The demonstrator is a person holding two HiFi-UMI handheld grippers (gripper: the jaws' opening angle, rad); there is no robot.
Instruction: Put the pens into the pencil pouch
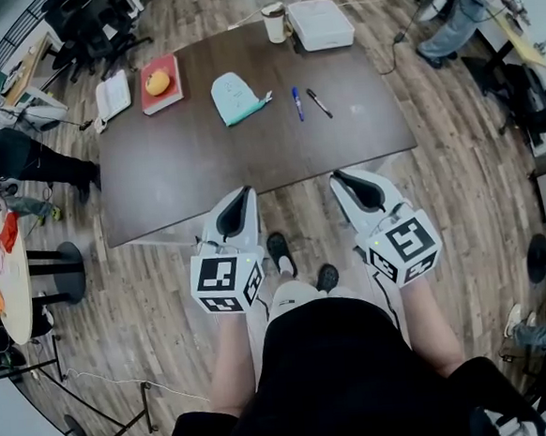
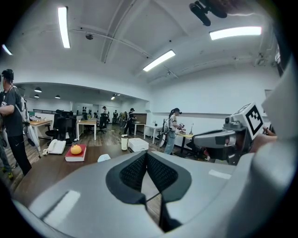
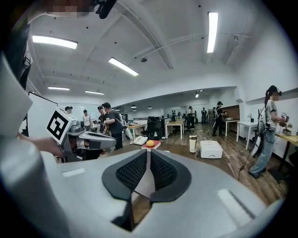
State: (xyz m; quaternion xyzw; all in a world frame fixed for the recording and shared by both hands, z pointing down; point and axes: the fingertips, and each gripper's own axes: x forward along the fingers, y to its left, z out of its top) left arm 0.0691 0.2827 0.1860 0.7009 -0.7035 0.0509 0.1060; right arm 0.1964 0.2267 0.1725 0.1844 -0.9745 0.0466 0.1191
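On the dark brown table [image 1: 204, 180] lies a light blue pencil pouch [image 1: 236, 98], near the far middle. To its right a blue pen [image 1: 297, 103] and a black pen [image 1: 318, 102] lie side by side. My left gripper [image 1: 246, 190] and right gripper [image 1: 337, 173] hover at the table's near edge, well short of pens and pouch. Both are shut with nothing between the jaws. In the left gripper view the jaws [image 2: 146, 153] meet and the pouch [image 2: 103, 158] peeks over them. The right gripper view shows its jaws [image 3: 148, 152] together; the pens are hidden there.
A red book with an orange on it [image 1: 161, 83] and a white phone [image 1: 113, 93] sit at the table's far left. A cup [image 1: 275, 22] and a white box [image 1: 321, 23] stand at the far edge. A round side table [image 1: 9, 271] is at the left; people stand around.
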